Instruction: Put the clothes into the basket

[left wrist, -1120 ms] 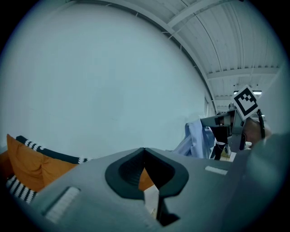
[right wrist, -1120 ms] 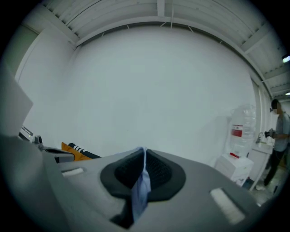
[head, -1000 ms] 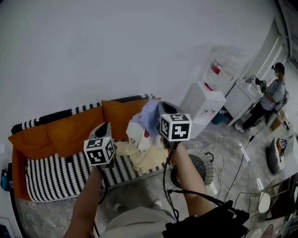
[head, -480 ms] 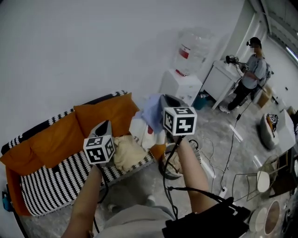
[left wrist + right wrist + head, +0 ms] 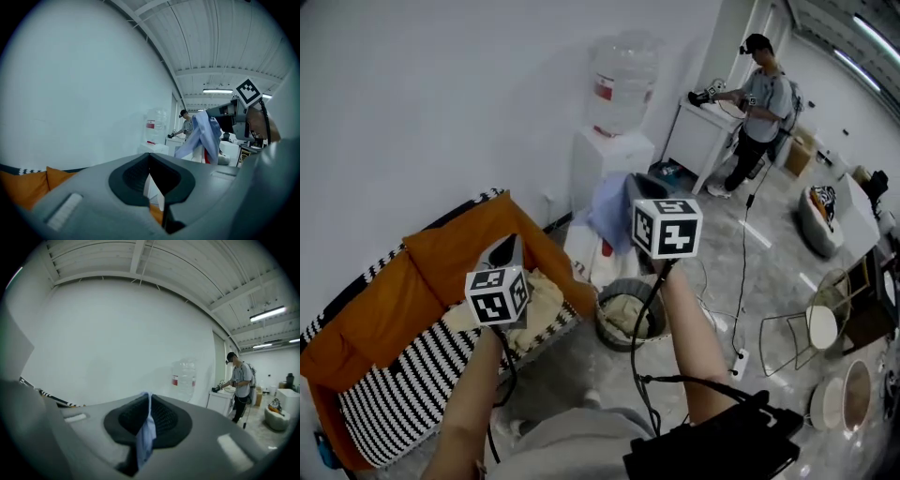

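My right gripper (image 5: 639, 190) is shut on a light blue garment (image 5: 607, 214), held high at the middle of the head view; a white piece with red (image 5: 592, 255) hangs below it. In the right gripper view the blue cloth (image 5: 145, 439) is pinched between the pads of that gripper (image 5: 149, 400). The round basket (image 5: 607, 305) stands on the floor below and in front, with cream cloth inside. My left gripper (image 5: 507, 253) hovers over the sofa's right end, its jaws (image 5: 151, 164) together and empty. More cream clothes (image 5: 539, 298) lie on the sofa.
The sofa (image 5: 403, 375) with orange cushions and a striped seat fills the left. A white water dispenser (image 5: 609, 141) stands against the wall behind the basket. A person (image 5: 761, 103) works at a white cabinet far right. Cables (image 5: 741, 281) and chairs (image 5: 816, 328) are on the floor at right.
Both grippers have swung right, away from the sofa's middle, the right one carrying the blue garment. The basket and water dispenser have come toward the centre of the head view.
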A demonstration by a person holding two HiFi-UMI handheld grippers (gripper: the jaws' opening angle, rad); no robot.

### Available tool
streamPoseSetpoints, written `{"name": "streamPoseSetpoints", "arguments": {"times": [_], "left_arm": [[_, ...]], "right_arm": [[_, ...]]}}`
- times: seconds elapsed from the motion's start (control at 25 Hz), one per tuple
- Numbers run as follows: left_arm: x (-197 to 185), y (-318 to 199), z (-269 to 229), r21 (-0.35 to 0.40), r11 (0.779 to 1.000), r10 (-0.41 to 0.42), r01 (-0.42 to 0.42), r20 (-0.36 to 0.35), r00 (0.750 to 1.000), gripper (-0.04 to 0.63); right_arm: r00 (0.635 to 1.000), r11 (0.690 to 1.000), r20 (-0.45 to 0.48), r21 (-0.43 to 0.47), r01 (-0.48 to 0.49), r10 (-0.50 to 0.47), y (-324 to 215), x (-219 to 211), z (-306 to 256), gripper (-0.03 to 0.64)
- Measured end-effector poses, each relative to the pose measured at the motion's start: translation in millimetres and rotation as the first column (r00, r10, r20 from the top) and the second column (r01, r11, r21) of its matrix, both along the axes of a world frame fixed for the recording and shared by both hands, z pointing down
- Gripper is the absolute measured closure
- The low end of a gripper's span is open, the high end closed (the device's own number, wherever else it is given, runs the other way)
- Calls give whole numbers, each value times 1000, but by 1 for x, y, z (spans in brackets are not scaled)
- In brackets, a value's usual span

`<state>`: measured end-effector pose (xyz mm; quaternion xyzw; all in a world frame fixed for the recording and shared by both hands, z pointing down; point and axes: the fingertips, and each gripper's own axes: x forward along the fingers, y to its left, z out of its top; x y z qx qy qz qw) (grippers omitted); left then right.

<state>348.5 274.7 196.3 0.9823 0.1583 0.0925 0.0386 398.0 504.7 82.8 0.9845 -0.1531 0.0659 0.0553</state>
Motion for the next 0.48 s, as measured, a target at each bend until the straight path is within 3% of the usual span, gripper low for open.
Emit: {"name": "streamPoseSetpoints", "arguments": {"times": [0.48], "left_arm": [[33, 171, 13, 0, 983, 183, -183, 4, 983, 601]], "right_arm": [[991, 994, 74, -40, -105, 108, 140, -15, 49, 600]]}}
